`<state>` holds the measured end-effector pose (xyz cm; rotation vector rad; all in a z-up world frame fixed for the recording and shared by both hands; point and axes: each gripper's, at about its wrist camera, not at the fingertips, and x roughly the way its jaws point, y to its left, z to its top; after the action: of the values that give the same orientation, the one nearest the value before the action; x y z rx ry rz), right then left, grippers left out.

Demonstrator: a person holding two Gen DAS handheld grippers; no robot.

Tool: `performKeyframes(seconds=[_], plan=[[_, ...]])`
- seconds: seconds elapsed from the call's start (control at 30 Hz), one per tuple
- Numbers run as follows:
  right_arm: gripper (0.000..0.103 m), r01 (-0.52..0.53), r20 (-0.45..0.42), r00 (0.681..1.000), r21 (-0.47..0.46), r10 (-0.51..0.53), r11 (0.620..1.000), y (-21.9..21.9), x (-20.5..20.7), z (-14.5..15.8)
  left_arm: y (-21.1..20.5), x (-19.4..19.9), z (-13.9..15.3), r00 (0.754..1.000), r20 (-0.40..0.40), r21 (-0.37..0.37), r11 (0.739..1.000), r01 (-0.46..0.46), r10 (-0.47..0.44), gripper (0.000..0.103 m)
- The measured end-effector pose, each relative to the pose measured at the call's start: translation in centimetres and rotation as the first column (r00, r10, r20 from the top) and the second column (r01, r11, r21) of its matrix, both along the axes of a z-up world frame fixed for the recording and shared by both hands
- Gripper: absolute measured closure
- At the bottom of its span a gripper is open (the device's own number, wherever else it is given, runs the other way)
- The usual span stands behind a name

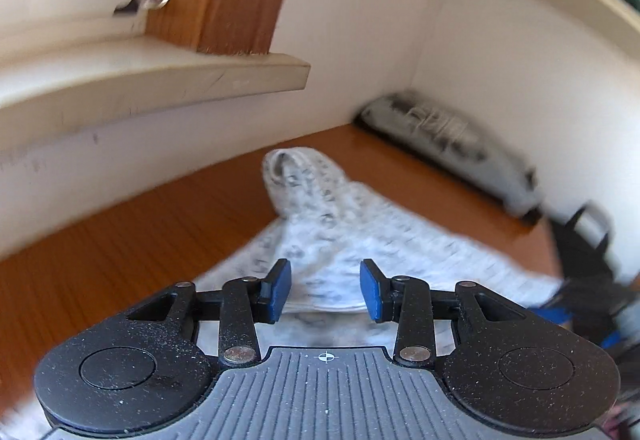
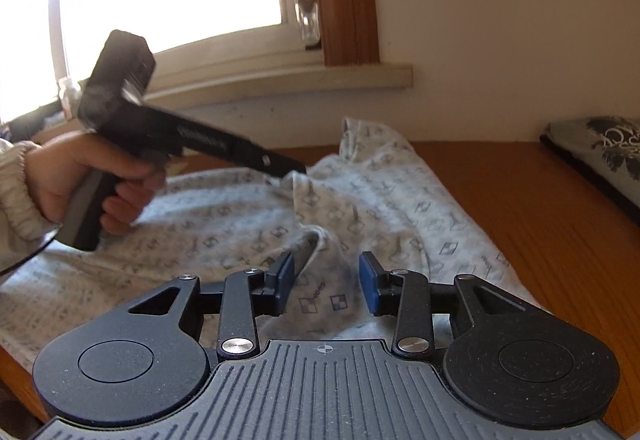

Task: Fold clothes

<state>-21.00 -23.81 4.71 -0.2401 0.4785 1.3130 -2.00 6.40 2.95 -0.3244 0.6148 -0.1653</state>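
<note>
Orange bench (image 2: 540, 208) carries the patterned grey garment (image 2: 224, 224), spread loosely, a sleeve bunched at the far end. Soft and light, so it'll sag; take it at a hem or the sleeve. Far right, a folded printed cloth (image 2: 600, 148). Left gripper (image 1: 325, 290) jaws apart, empty; right gripper (image 2: 325, 288) jaws likewise.
</note>
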Motion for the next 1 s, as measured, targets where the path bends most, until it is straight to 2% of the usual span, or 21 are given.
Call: performKeyframes(seconds=[0.07,0.1,0.3,0.37,0.43,0.53,0.6,0.63,0.67,0.77,0.83,0.9,0.93,0.97,1.0], plan=[[0.087,-0.005,0.012,1.000,0.012,0.005,1.000,-0.2,-0.1,0.0,0.2,-0.1,-0.1,1.000,-0.013,-0.098,0.995,0.001,-0.002,0.062],[0.092,-0.010,0.022,1.000,0.020,0.010,1.000,-0.4,-0.3,0.1,0.2,-0.1,-0.1,1.000,-0.021,-0.141,0.990,0.005,-0.008,0.062],[0.094,-0.043,0.055,0.998,0.019,0.042,0.999,-0.9,-0.9,0.7,-0.3,-0.4,-0.7,0.997,-0.071,-0.313,0.949,-0.025,0.003,0.062],[0.094,-0.054,0.065,0.996,0.016,0.053,0.998,-1.1,-1.1,0.9,-0.2,-0.4,-1.0,0.997,-0.076,-0.363,0.931,-0.040,0.013,0.057],[0.094,-0.065,0.075,0.995,0.013,0.064,0.998,-1.3,-1.3,1.1,-0.3,-0.2,-1.1,0.997,-0.076,-0.357,0.933,-0.052,0.026,0.055],[0.094,-0.081,0.089,0.993,0.008,0.080,0.997,-1.6,-1.6,1.4,-0.6,-0.1,-1.0,0.996,-0.066,-0.294,0.953,-0.070,0.053,0.057],[0.094,-0.092,0.099,0.991,0.005,0.091,0.996,-1.7,-1.8,1.6,-0.9,-0.1,-0.8,0.995,-0.067,-0.186,0.979,-0.085,0.073,0.072],[0.094,-0.098,0.099,0.990,0.003,0.097,0.995,-1.8,-1.9,1.7,-1.0,-0.1,-0.7,0.994,-0.064,-0.127,0.987,-0.099,0.092,0.084],[0.094,-0.106,0.084,0.991,0.000,0.106,0.994,-1.8,-1.9,1.6,-0.7,-0.1,-0.8,0.994,-0.060,-0.115,0.988,-0.101,0.095,0.086],[0.094,-0.097,0.086,0.992,0.008,0.096,0.995,-1.9,-1.9,1.3,0.2,-0.6,-0.5,0.992,-0.036,-0.093,0.988,-0.123,0.120,0.087],[0.087,-0.116,0.075,0.990,-0.017,0.117,0.993,-1.8,-1.6,1.0,0.3,-0.8,-0.2,0.992,-0.020,-0.073,0.990,-0.124,0.122,0.086],[0.078,-0.161,0.067,0.984,-0.065,0.165,0.985,-1.5,-1.8,0.3,0.0,-0.9,0.3,0.994,0.004,-0.050,0.992,-0.113,0.114,0.079],[0.069,-0.179,0.063,0.981,-0.079,0.184,0.981,-1.4,-2.0,0.1,-0.2,-0.9,0.6,0.994,0.015,-0.039,0.993,-0.108,0.109,0.071],[0.065,-0.182,0.059,0.981,-0.060,0.185,0.981,-1.8,-2.1,0.1,-0.4,-0.9,0.8,0.994,0.027,-0.027,0.994,-0.103,0.104,0.064],[0.060,-0.171,0.058,0.983,-0.039,0.173,0.984,-2.4,-1.8,0.3,-1.2,-0.7,1.2,0.996,0.044,-0.004,0.997,-0.082,0.082,0.062]])
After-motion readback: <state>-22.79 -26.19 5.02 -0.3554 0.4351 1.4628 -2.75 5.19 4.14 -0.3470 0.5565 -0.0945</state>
